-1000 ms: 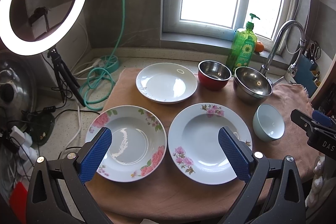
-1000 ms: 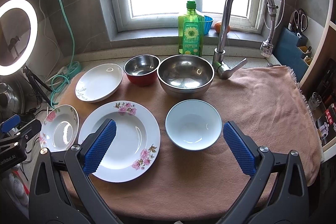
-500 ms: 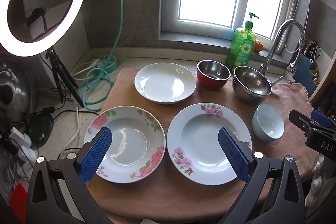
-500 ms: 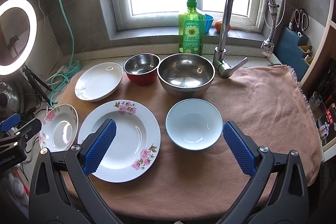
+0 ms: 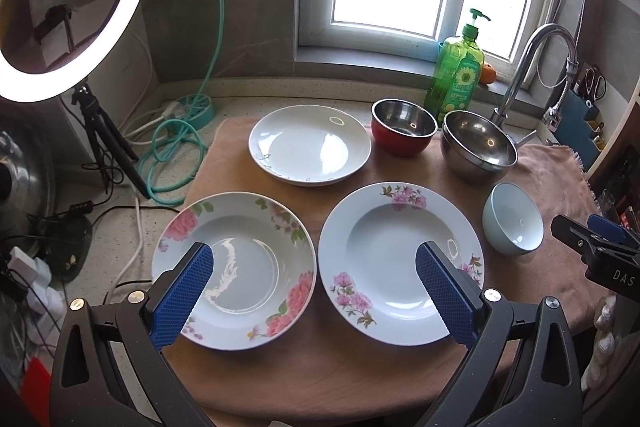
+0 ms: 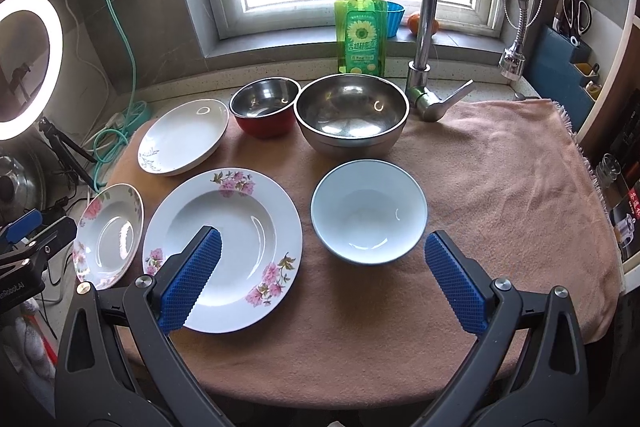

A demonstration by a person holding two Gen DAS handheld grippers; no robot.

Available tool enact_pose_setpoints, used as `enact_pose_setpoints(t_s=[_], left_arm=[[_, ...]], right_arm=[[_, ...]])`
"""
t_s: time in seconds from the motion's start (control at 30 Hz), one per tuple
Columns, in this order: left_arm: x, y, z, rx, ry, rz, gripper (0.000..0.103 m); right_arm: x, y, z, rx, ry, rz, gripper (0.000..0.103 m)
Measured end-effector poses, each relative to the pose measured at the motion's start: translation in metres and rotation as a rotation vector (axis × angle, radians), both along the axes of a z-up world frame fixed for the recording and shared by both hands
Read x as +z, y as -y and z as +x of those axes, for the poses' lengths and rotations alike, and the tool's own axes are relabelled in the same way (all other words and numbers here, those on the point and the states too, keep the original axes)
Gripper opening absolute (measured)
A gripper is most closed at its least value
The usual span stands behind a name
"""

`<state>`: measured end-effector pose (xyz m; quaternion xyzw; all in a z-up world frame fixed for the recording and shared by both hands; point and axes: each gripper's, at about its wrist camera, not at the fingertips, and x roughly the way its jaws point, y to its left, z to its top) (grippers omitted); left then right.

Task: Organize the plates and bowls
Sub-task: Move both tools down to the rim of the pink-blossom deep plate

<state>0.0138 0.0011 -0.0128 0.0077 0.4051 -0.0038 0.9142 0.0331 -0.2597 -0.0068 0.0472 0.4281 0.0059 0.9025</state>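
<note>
Three plates, three bowls on the cloth.
Plates: floral plate (image 5: 234,269), wider floral plate (image 5: 400,261), white plate (image 5: 310,145). Bowls: red bowl (image 5: 403,133), steel bowl (image 5: 478,147), pale blue bowl (image 5: 514,225); seemingly none stacked.

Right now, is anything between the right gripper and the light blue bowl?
Nothing visible. The right gripper is open and the light blue bowl sits straight ahead on bare towel. The large floral plate lies beside it, under the gripper's left finger, apart from the bowl.

Left gripper (image 5: 316,281) hangs level, jaws spread wide, blue ribbed pads (image 5: 184,291) facing each other with nothing between them. Right gripper (image 6: 322,277) does the same, jaws wide, empty. In the left wrist view the right gripper pokes in at 3 o'clock; the left one shows at 9 o'clock in the right view.
</note>
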Motion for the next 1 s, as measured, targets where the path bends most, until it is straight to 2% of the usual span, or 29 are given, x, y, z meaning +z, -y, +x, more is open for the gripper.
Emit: enact_pose_setpoints(t_s=[0.1,0.23,0.3,0.4,0.47,0.53,0.6,0.63,0.7,0.77,0.83,1.0], left_arm=[[-0.001,-0.003,0.003,-0.015,0.006,-0.006,0.099],[-0.005,-0.010,0.009,-0.038,-0.030,-0.019,0.095],[-0.007,-0.013,0.012,-0.047,-0.042,-0.031,0.094],[-0.012,-0.016,0.017,-0.070,-0.071,-0.048,0.080],[-0.017,-0.018,0.021,-0.087,-0.087,-0.063,0.076],[-0.021,-0.020,0.025,-0.103,-0.111,-0.083,0.069],[-0.026,-0.021,0.029,-0.118,-0.139,-0.103,0.067],[-0.028,-0.021,0.031,-0.129,-0.147,-0.110,0.057],[-0.034,-0.022,0.036,-0.143,-0.174,-0.133,0.048],[-0.039,-0.025,0.042,-0.150,-0.211,-0.179,0.047],[-0.044,-0.023,0.047,-0.170,-0.234,-0.192,0.037],[-0.050,-0.018,0.063,-0.223,-0.274,-0.221,0.032]], right_arm=[[-0.003,0.004,-0.002,-0.009,-0.013,0.012,0.103],[-0.007,0.010,-0.006,-0.023,-0.027,0.050,0.103],[-0.010,0.013,-0.008,-0.018,-0.037,0.079,0.099],[-0.016,0.016,-0.009,-0.014,-0.060,0.108,0.097],[-0.021,0.017,-0.011,-0.007,-0.075,0.138,0.091],[-0.029,0.018,-0.011,0.002,-0.108,0.169,0.073],[-0.038,0.019,-0.011,0.003,-0.142,0.205,0.065],[-0.043,0.021,-0.011,0.005,-0.157,0.228,0.059],[-0.051,0.021,-0.010,0.004,-0.184,0.258,0.058],[-0.057,0.022,-0.010,0.004,-0.199,0.283,0.056],[-0.062,0.022,-0.008,0.008,-0.214,0.304,0.049],[-0.077,0.028,-0.003,-0.010,-0.257,0.384,0.049]])
